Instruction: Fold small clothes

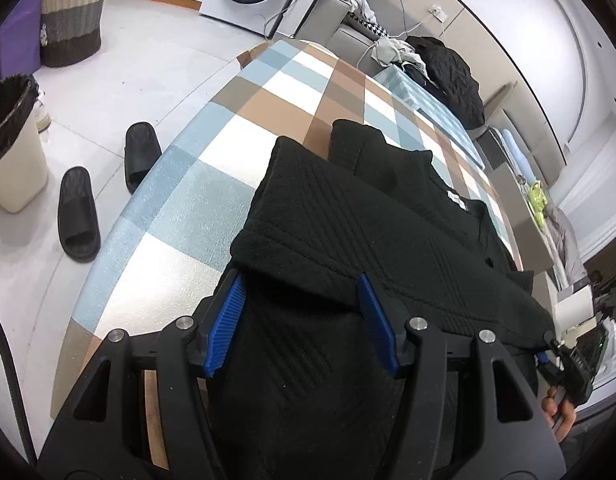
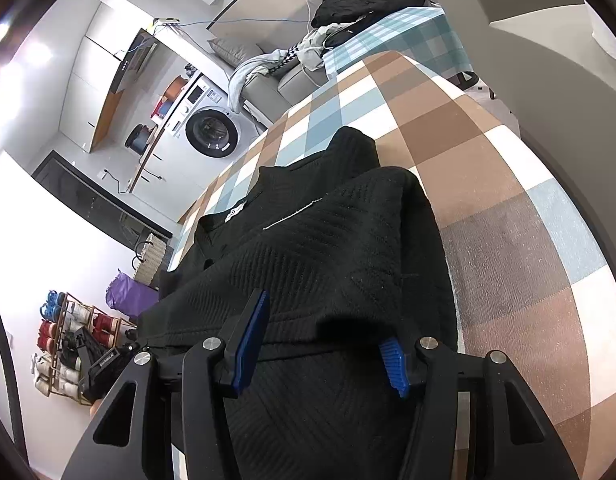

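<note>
We held the sweater's (image 1: 348,216) near hem bunched in both grippers, left (image 1: 304,320) and right (image 2: 328,344), jaws half-wide on cloth. It lay along the table (image 1: 180,200), checked surface bare on both sides.

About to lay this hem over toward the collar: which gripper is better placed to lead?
Left, probably. The black sweater's hem runs flat across the left gripper, with both pads visible. At the right gripper the knit bunches over and partly hides one pad.
</note>
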